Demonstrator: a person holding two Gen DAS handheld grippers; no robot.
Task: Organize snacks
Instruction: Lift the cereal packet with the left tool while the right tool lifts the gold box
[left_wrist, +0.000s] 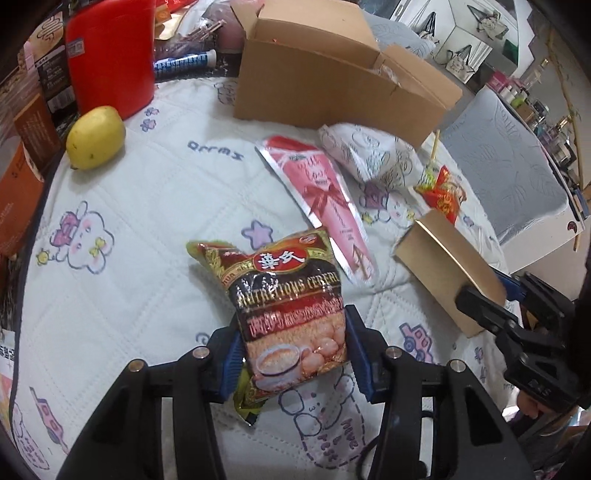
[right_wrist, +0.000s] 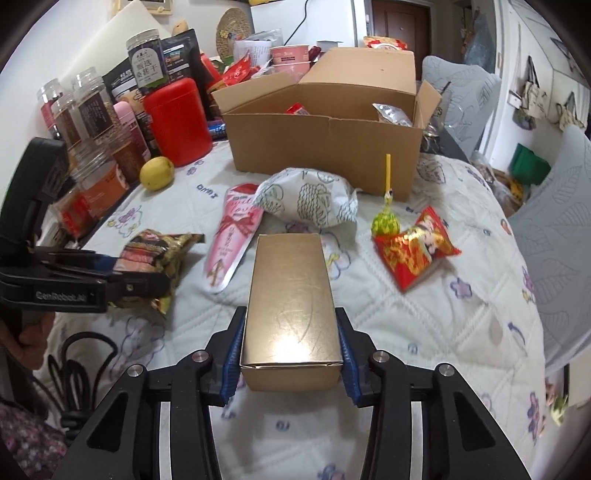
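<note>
White quilted cover (right_wrist: 424, 306) printed with purple and pink cartoon figures; plain brown cardboard box (right_wrist: 325, 147); gold carton (right_wrist: 291, 295); dark red-and-gold cereal packet (left_wrist: 291, 306); pink sachet (left_wrist: 325, 195) with red ribbon motif; yellow fruit (left_wrist: 96, 136); red canister (right_wrist: 177, 122) — claw pads (right_wrist: 232, 354) blue.

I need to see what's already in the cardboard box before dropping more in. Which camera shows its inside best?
The right wrist view: it faces the cardboard box with its flaps open, showing a red packet and a silver packet inside. The left wrist view shows only the outer wall and flaps, not the contents.
</note>
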